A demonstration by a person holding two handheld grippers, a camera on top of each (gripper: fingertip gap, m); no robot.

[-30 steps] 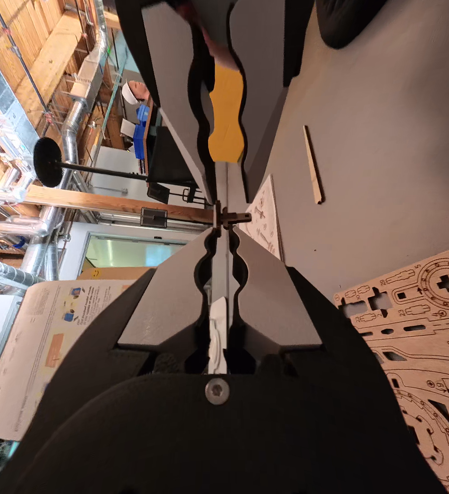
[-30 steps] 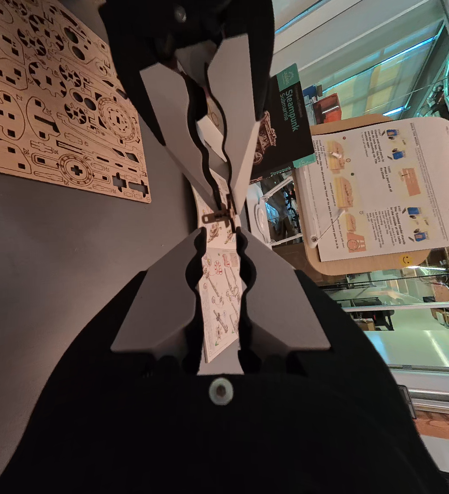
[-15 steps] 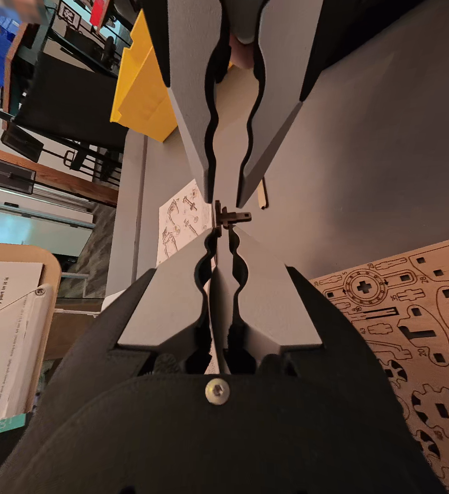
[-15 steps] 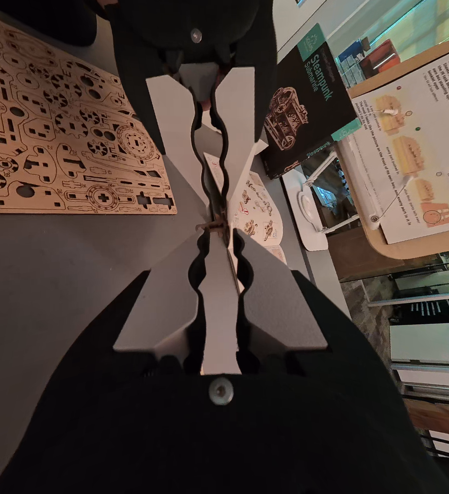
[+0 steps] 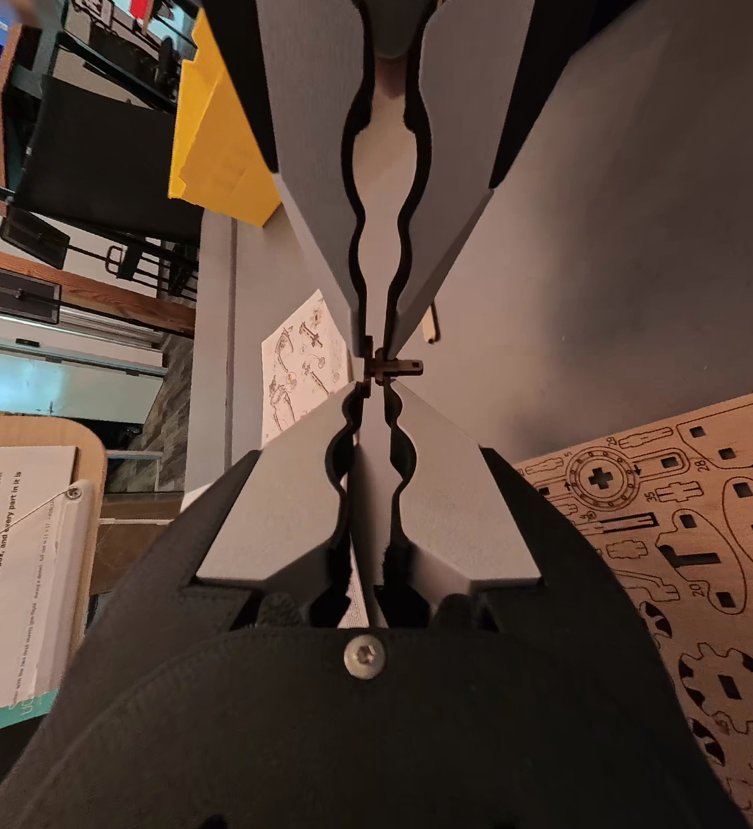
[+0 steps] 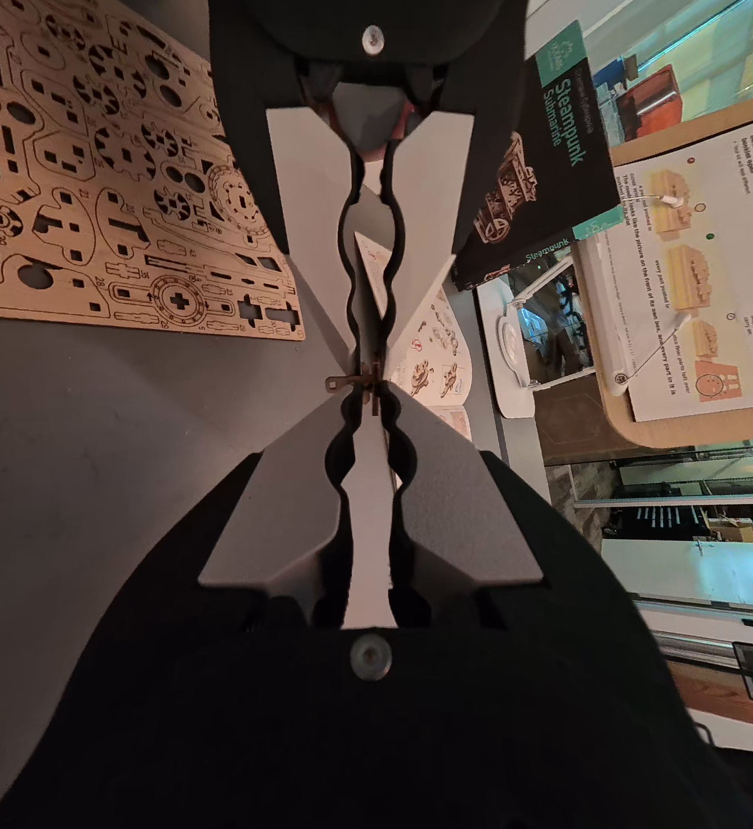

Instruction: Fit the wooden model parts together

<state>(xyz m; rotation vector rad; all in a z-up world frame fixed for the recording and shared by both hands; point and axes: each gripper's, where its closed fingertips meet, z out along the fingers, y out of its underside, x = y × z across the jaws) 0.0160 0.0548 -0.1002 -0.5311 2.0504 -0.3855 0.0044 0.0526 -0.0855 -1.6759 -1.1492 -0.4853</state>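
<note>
The bench [image 5: 634,224] is grey and it carries everything under my two grippers. On it lies a big wooden sheet [image 6: 74,179] with many cut-out shapes; in the left wrist view it reaches the near right side of the bench [image 5: 701,560]. At the far edge of the bench stands a dark box [image 6: 540,148], and beside it a board with a white instruction page [image 6: 701,278]. A yellow bin [image 5: 217,148] stands at another edge of the bench. A leaflet [image 5: 302,359] with drawings lies flat on the bench, near the edge, just behind the place where my grippers meet. A thin wooden stick [image 5: 430,325] lies on the bench behind the right gripper; only its end shows.

My left gripper [image 5: 374,389] and my right gripper [image 6: 367,399] point at each other, tip to tip, above the bench. Both are nearly closed, with only a narrow gap at the tips. Between them, in the air, is the small wooden part [image 5: 392,367], a cross-like piece with a short arm to one side. The left gripper pinches its thin plate, and the right gripper [image 5: 374,345] pinches it from the opposite side. In the right wrist view the same part [image 6: 361,383] sits between the four tips.
</note>
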